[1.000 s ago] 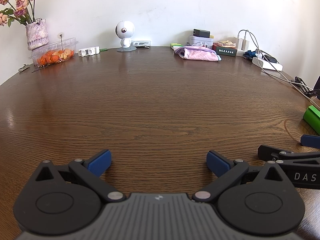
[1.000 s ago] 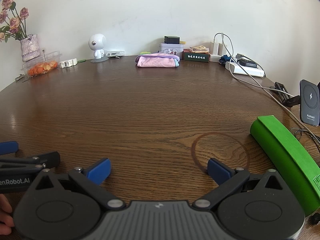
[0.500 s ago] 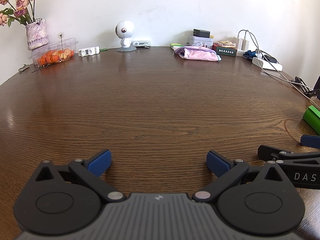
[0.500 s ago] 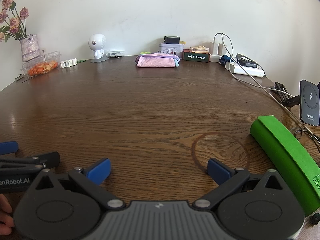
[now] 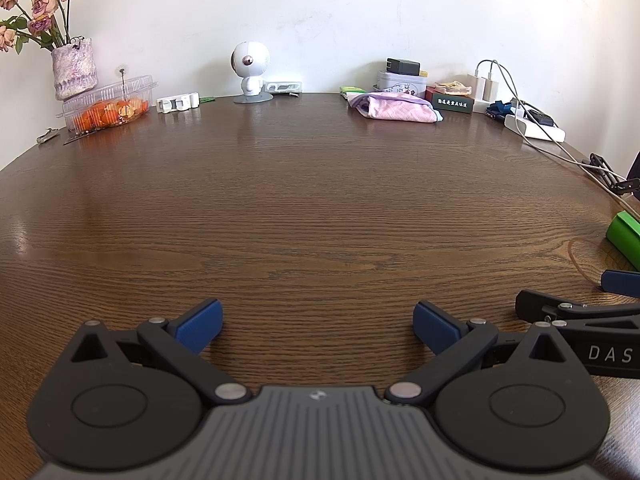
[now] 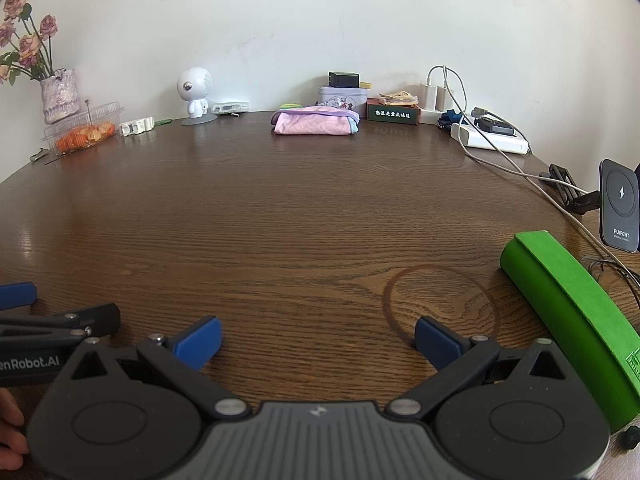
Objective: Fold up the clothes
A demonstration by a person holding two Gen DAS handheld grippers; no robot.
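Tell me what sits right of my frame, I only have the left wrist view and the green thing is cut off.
Observer: In the right wrist view the green thing is a long green case lying flat on the table, right of the right gripper.
Operator: Report anything beyond it.
Observer: A dark wireless charger pad stands upright on a stand near the table's right edge, behind the case.
Operator: Confirm the right gripper's state.
Observer: Open, nothing between its blue pads; the left gripper is open too.
Operator: Locate the clothes.
Observer: A folded pink garment lies at the far edge, apart from both grippers.
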